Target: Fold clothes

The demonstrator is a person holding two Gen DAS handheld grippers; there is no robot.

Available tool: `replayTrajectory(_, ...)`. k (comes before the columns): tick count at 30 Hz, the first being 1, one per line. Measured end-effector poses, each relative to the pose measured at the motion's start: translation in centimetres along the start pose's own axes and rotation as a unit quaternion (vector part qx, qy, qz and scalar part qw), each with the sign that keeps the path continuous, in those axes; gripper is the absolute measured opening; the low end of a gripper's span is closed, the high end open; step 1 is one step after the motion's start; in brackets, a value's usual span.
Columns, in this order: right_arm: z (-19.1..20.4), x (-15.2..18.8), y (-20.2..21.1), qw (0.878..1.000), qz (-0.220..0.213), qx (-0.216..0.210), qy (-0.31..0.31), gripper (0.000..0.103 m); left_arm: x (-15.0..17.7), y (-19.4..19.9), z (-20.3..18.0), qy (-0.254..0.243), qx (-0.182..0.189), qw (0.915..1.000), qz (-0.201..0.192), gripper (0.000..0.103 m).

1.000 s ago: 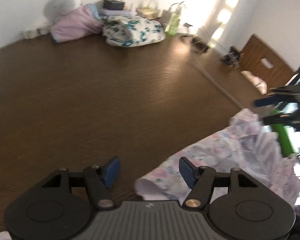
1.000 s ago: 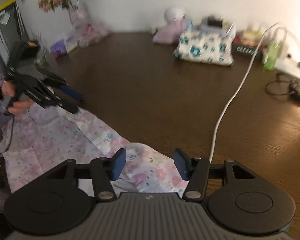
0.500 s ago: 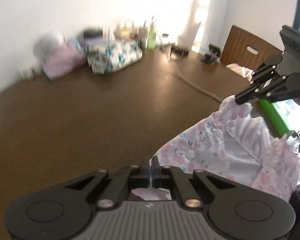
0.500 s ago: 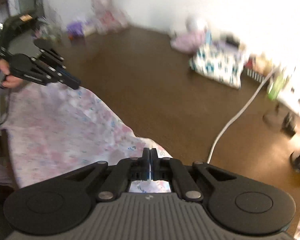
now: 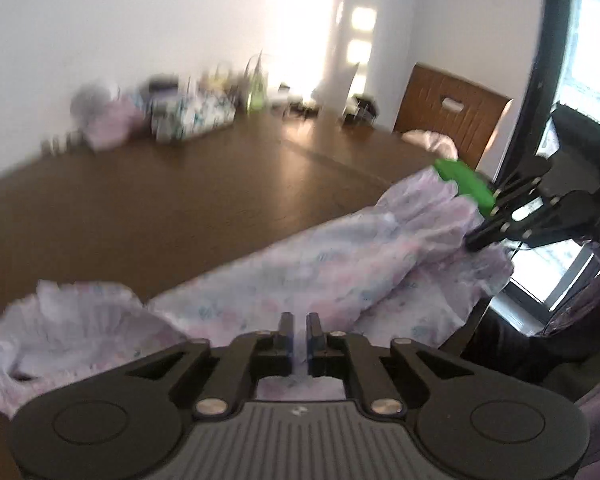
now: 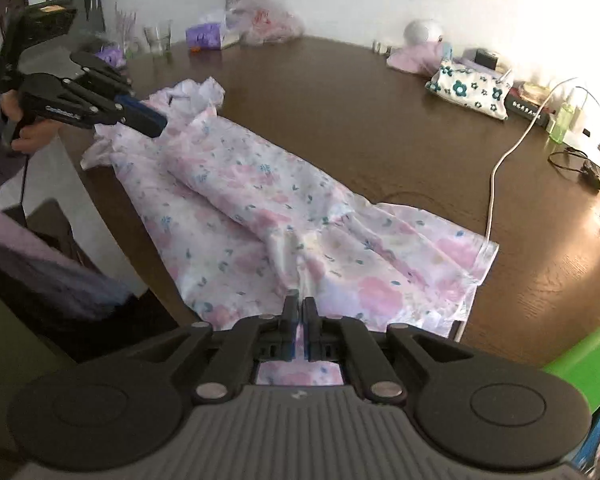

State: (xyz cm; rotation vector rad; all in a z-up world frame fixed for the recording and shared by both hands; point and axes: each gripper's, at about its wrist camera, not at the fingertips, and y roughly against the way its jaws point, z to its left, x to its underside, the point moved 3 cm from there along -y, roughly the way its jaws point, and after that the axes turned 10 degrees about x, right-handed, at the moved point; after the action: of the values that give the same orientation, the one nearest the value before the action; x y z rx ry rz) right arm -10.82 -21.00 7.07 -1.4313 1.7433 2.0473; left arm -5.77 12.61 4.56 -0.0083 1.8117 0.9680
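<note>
A pink and white floral garment lies stretched out long on the dark wooden table. My right gripper is shut on its wide hem end near the table's front edge. My left gripper grips the ruffled end; its jaws are opening slightly, with fabric still pinched between the pads. In the right wrist view the left gripper sits at the garment's far left end, held by a hand. In the left wrist view the right gripper bites the far end of the garment.
A white cable runs beside the hem on the right. A floral pouch, a pink bundle and small items line the far edge. A green box sits at the near right. A glass stands at the back left, a wooden chair beyond the table.
Both grippers went from open to shut on the garment's ends and then moved apart. The garment, bunched before, now lies pulled out long across the table.
</note>
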Motion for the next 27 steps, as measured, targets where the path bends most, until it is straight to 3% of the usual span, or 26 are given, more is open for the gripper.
replayTrajectory(1, 0.1, -0.1, 0.3, 1.000, -0.014, 0.002, -0.005, 0.007, -0.2, -0.1, -0.8, -0.030, -0.009, 0.9995, -0.003, 0.046)
replayTrajectory(3, 0.4, -0.2, 0.3, 0.999, -0.036, 0.012, -0.002, 0.017, -0.5, -1.1, -2.7, -0.111, -0.034, 0.9933, -0.001, 0.078)
replayTrajectory(5, 0.9, 0.3, -0.6, 0.999, -0.042, 0.030, 0.007, 0.030, -0.5, -2.3, -4.3, -0.181, -0.050, 0.9822, 0.009, 0.076)
replayTrajectory(7, 1.5, 0.7, -1.7, 0.998, -0.041, 0.044, 0.015, 0.030, 0.0, -4.7, -5.0, -0.198, -0.047, 0.9783, 0.041, 0.073)
replayTrajectory(11, 1.2, 0.9, -3.2, 0.997, -0.040, 0.061, 0.004, 0.028, 0.2, -7.8, -3.9, -0.176, -0.060, 0.9791, 0.083, 0.054)
replayTrajectory(13, 1.0, 1.2, -4.1, 0.997, -0.031, 0.076, -0.007, 0.013, 0.5, -8.4, -3.0, -0.153, -0.064, 0.9814, 0.096, 0.038)
replayTrajectory(16, 1.0, 1.1, -5.2, 0.994, -0.035, 0.099, -0.012, 0.012, 1.2, -8.6, -2.0, -0.135, -0.080, 0.9831, 0.095, 0.029)
replayTrajectory(20, 0.9, 0.0, -6.5, 0.990, -0.038, 0.136, -0.001, 0.012, 0.6, -9.2, -0.6, -0.096, -0.123, 0.9848, 0.076, 0.028)
replayTrajectory(22, 0.8, -0.5, -5.8, 0.990, -0.049, 0.130, -0.002, 0.012, 0.3, -9.0, -0.5, -0.088, -0.128, 0.9847, 0.079, 0.028)
replayTrajectory(27, -0.2, -0.8, -5.7, 0.993, -0.053, 0.106, -0.021, 0.011, 1.0, -8.0, -1.4, -0.126, -0.116, 0.9816, 0.085, 0.030)
